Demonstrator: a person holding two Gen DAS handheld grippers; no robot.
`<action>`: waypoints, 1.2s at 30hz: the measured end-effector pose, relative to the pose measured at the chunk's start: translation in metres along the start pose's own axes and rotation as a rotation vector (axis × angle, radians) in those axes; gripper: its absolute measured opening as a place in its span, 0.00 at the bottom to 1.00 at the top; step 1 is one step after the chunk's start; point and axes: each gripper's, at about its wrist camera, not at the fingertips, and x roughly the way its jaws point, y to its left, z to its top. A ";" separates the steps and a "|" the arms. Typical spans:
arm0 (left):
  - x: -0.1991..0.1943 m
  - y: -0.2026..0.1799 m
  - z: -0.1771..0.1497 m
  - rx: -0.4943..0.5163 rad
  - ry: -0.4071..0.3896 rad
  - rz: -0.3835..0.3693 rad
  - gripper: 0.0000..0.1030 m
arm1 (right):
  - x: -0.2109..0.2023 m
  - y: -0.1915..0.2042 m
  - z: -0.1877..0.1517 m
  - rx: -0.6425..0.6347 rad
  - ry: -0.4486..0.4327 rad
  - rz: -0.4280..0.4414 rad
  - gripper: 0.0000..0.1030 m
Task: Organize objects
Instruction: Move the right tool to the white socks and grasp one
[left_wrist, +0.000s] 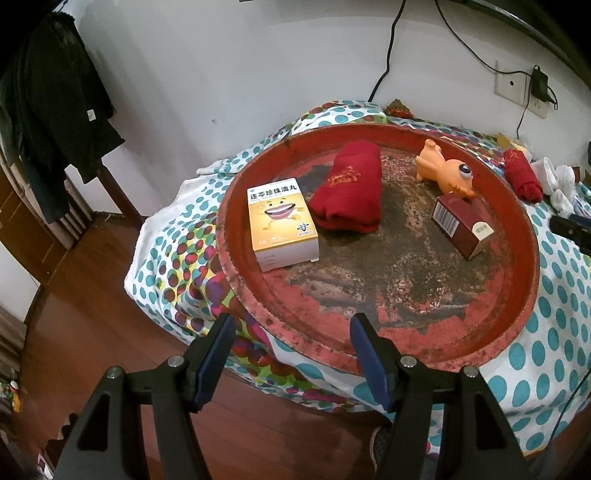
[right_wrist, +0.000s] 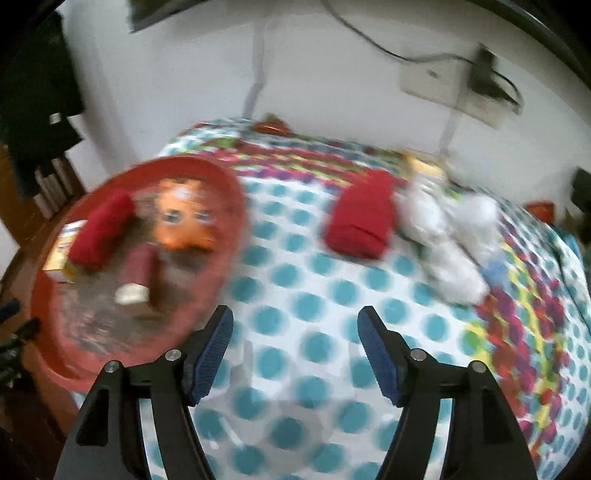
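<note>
A round red tray (left_wrist: 517, 236) lies on a dotted cloth. In it sit a yellow medicine box (left_wrist: 282, 223), a rolled red towel (left_wrist: 349, 184), an orange toy fish (left_wrist: 445, 170) and a dark red box (left_wrist: 463, 227). My left gripper (left_wrist: 291, 360) hangs open at the tray's near rim, nothing between its fingers. The right wrist view is blurred: my right gripper (right_wrist: 295, 350) stands open and empty over the dotted cloth (right_wrist: 314, 295), right of the tray (right_wrist: 229, 206). A second red towel roll (right_wrist: 360, 218) and white cloths (right_wrist: 450, 236) lie beyond it.
Outside the tray on the right are the second red roll (left_wrist: 522, 181) and white cloths (left_wrist: 557, 181). A wall with a socket (left_wrist: 511, 83) and cables stands behind. Dark clothes (left_wrist: 55, 122) hang at left over a wooden floor (left_wrist: 92, 332).
</note>
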 end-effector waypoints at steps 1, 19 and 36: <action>0.000 -0.001 0.000 0.003 -0.002 0.004 0.64 | 0.001 -0.013 -0.003 0.016 0.008 -0.021 0.66; -0.003 -0.020 -0.004 0.053 -0.043 0.071 0.64 | 0.028 -0.122 -0.012 0.134 -0.006 -0.067 0.69; -0.011 -0.045 -0.007 0.127 -0.073 0.073 0.64 | 0.064 -0.133 0.026 0.123 -0.010 -0.077 0.67</action>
